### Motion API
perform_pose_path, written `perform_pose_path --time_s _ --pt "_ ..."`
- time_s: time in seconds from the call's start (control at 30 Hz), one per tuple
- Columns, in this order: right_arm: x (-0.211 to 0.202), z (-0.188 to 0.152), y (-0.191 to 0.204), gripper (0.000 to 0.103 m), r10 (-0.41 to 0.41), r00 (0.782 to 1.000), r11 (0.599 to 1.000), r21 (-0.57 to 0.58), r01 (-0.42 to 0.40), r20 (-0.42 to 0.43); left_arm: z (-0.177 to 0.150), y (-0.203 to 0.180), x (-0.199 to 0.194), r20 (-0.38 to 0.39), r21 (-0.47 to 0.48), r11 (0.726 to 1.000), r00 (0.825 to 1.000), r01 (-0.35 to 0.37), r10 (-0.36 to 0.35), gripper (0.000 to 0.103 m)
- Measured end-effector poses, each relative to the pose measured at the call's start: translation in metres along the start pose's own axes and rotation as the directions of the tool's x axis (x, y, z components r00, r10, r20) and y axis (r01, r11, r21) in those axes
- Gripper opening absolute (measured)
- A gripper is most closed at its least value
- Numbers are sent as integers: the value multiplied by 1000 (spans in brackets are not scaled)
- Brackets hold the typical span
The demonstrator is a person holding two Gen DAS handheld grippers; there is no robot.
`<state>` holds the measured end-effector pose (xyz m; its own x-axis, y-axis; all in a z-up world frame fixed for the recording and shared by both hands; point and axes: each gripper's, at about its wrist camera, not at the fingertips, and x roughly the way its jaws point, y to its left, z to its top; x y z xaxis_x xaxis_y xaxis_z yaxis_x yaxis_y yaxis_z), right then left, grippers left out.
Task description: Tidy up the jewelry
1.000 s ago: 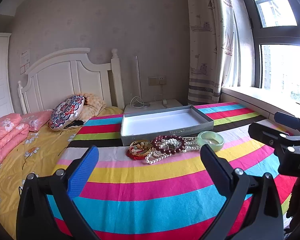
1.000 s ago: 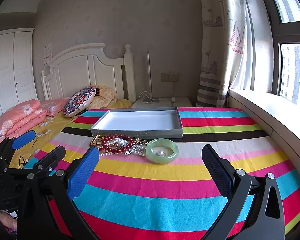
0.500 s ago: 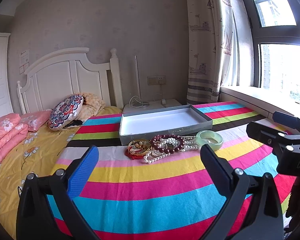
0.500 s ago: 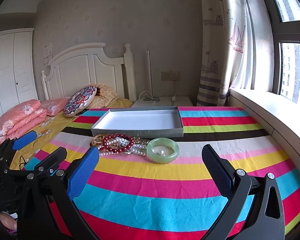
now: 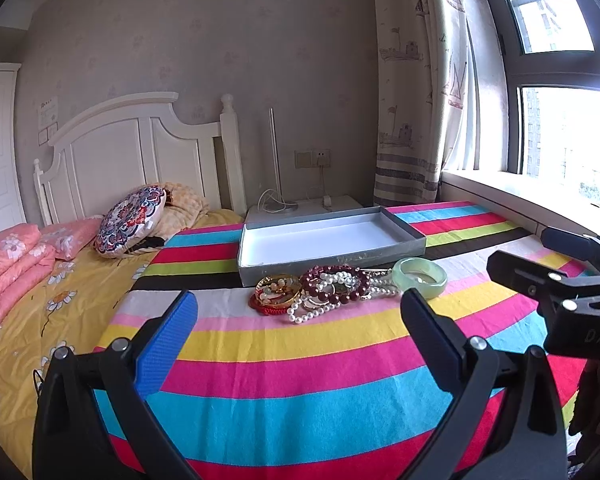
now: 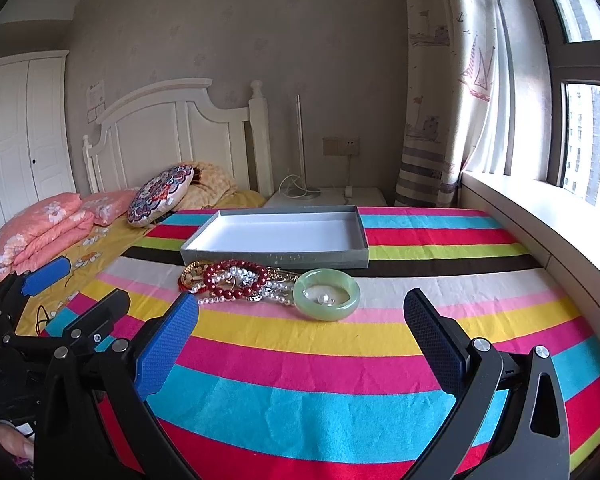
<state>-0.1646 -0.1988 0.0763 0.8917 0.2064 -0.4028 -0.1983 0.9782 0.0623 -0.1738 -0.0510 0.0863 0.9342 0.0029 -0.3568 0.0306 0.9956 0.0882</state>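
Observation:
A pile of jewelry lies on the striped cloth [image 5: 300,360] just in front of an empty grey box [image 5: 328,240] with a white inside. The pile holds a jade bangle [image 5: 420,278], a dark red bead bracelet [image 5: 334,284], a pearl strand [image 5: 312,312] and gold bangles [image 5: 278,288]. In the right wrist view the jade bangle [image 6: 326,294], red beads [image 6: 234,278] and box [image 6: 276,236] show too. My left gripper [image 5: 300,336] is open, short of the pile. My right gripper [image 6: 300,336] is open, short of the bangle.
A patterned round cushion [image 5: 130,220] and pink folded quilts [image 5: 8,264] lie on the yellow bed to the left. A white nightstand [image 5: 300,208] stands behind the box. A windowsill [image 6: 540,216] and curtain [image 6: 448,100] run along the right.
Both grippers have barely moved; the view has drifted only slightly. Both stay open and empty.

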Motion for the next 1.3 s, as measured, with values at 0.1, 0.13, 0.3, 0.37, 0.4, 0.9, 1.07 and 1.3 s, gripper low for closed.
perform_pose_path --time_s 0.1,0.13,0.3,0.37,0.4,0.9,1.07,1.3 --pt "9 -1 -2 99 40 999 999 -19 -40 -14 -4 3 5 -21 -15 1000 1000 6 -6 101" --pt "16 -1 -5 99 52 998 998 -24 -53 -34 -6 5 8 -38 -26 1000 999 6 -7 101" --pt "55 0 -31 99 21 985 1000 5 -21 -171 -16 14 25 -96 -60 998 995 7 -13 101" --pt "80 1 -40 99 -9 965 1000 -10 7 -262 -20 17 34 -133 -65 998 991 2 -11 101" --pt "91 1 -42 99 -19 952 1000 -25 12 -304 -21 19 39 -151 -69 998 988 1 -11 101" --pt "213 5 -34 98 54 837 981 -129 -147 -545 -13 46 114 -380 -274 953 896 129 -231 100" --pt "208 11 -39 78 85 857 979 -120 -168 -507 10 38 129 -349 -255 948 895 193 -276 99" --pt "192 12 -47 77 98 884 985 -79 -150 -456 31 41 169 -364 -273 939 882 208 -301 92"
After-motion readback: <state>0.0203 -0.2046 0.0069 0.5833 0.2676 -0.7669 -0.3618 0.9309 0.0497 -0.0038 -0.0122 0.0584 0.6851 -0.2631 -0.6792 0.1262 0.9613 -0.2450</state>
